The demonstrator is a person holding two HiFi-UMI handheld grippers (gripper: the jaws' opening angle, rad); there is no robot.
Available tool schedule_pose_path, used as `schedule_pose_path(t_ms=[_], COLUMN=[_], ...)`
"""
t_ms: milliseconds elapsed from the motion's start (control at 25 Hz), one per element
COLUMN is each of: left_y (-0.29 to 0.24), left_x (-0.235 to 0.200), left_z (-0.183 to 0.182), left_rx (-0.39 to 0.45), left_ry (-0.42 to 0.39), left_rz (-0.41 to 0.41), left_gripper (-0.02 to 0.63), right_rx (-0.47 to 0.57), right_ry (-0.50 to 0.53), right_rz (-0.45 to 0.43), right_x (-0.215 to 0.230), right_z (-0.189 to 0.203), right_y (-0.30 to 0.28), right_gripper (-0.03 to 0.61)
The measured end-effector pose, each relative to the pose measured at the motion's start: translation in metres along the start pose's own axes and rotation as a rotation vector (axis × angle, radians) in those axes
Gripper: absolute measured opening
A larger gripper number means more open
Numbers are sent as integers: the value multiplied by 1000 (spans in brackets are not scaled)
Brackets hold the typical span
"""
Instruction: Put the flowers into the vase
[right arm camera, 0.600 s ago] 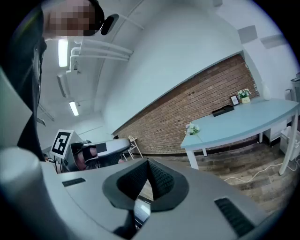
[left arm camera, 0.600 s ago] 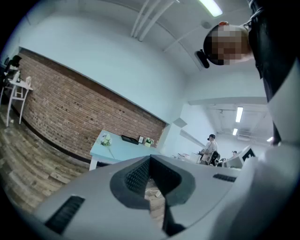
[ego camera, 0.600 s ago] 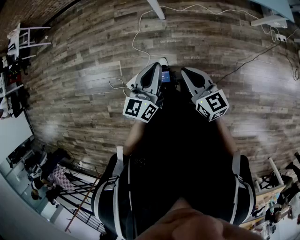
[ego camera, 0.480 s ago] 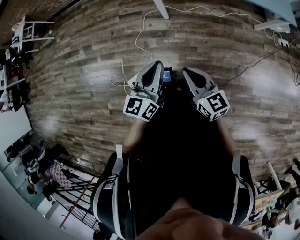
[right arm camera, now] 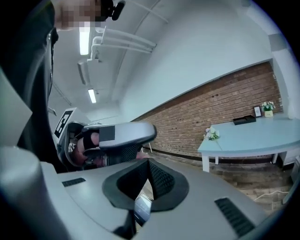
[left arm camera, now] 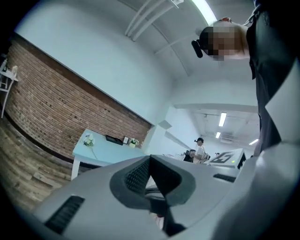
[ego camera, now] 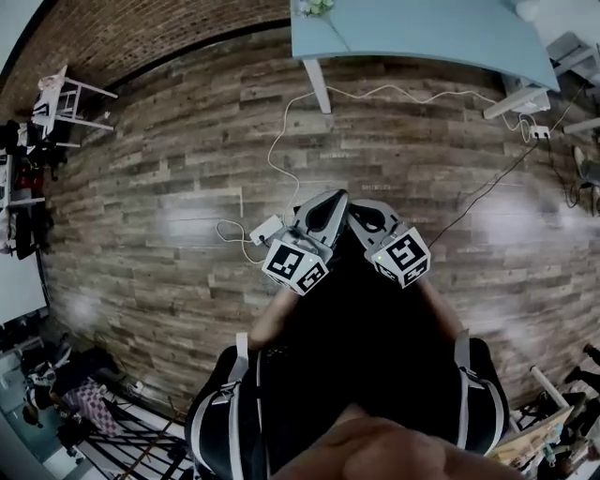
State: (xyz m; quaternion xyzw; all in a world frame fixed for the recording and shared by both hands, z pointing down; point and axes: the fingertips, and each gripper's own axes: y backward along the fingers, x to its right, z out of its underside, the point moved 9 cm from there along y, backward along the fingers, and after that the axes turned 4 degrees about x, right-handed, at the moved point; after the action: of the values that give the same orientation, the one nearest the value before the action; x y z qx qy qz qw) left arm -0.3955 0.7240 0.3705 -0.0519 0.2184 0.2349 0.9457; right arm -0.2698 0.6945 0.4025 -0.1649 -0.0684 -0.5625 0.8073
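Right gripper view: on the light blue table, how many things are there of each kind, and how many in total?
Flower bunches: 2, the corner bunch and the potted bunch
Small upright frame: 1
Flat black item: 1
Total: 4

Table (ego camera: 422, 37) cut by top edge, its flowers (ego camera: 314, 6) half out of frame; small pot (right arm camera: 268, 112) at table's far end too small to identify
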Motion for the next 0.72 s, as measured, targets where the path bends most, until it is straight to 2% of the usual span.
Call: schedule_pose_path(t_ms=[160, 320, 440, 520, 600, 720], left_y=[-14, -18, -18, -13, -3, 17], left_x=[-13, -29, -43, -56, -71, -101], left_z=[-11, -22, -30, -37, -40, -40], left_rx=[-16, -32, -12, 2, -16, -55], left_ry=[39, 64, 80, 73, 14, -29], left_rz=[63, 93, 103, 73, 6, -55], left_gripper=[18, 18, 18, 18, 18, 18], right_rx=[19, 35, 47, 62, 73, 57], right_ry=[-4, 67, 59, 34, 26, 7], right_rz=[9, 45, 36, 23, 15, 78], right_x=[10, 5, 7, 4, 0, -1], right_z=[-12, -22, -26, -29, -31, -30], right_y=[-13, -26, -37, -48, -58, -70], right_gripper=[18, 18, 18, 18, 18, 18])
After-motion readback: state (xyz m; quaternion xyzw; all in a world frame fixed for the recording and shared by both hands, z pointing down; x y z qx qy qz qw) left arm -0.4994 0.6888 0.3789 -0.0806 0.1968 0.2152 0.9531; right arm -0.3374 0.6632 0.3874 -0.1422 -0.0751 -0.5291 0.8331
